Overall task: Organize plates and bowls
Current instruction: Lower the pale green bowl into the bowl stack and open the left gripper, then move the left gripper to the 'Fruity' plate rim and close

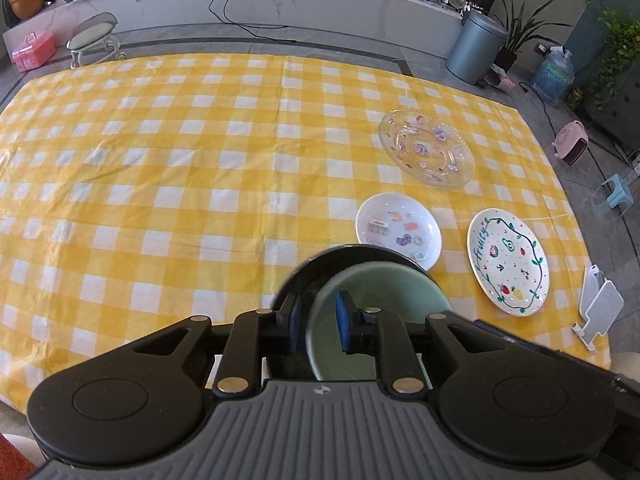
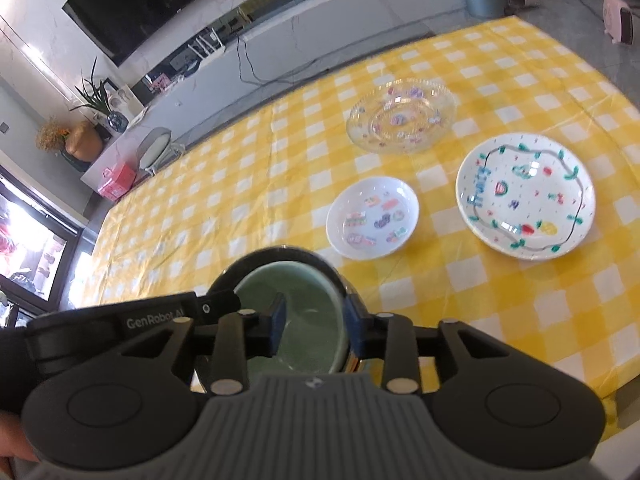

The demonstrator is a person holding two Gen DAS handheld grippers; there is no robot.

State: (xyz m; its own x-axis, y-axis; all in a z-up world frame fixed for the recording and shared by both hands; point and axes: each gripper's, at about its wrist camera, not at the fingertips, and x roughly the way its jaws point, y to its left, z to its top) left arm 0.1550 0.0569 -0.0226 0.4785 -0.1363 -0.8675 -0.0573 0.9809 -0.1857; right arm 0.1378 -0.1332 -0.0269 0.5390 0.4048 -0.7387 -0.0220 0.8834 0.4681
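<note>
A pale green bowl [image 1: 384, 288] [image 2: 304, 280] sits nested inside a black bowl [image 1: 320, 260] [image 2: 256, 260] at the near edge of the yellow checked table [image 1: 180, 180]. My left gripper [image 1: 319, 320] is open and straddles the left rims of both bowls, with gaps at its pads. My right gripper [image 2: 316, 324] is open too, one pad inside the green bowl and the other outside the black bowl's right wall. Beyond them lie a small white stickered plate [image 1: 398, 228] [image 2: 372, 218], a white "Fruity" plate [image 1: 508, 266] [image 2: 526, 196] and a clear glass plate [image 1: 426, 148] [image 2: 400, 120].
A white phone stand [image 1: 600, 308] stands at the table's right edge. On the floor beyond the table are a round stool [image 1: 94, 36], a grey bin [image 1: 474, 46] and a pink heater [image 1: 572, 148]. The left half of the cloth is bare.
</note>
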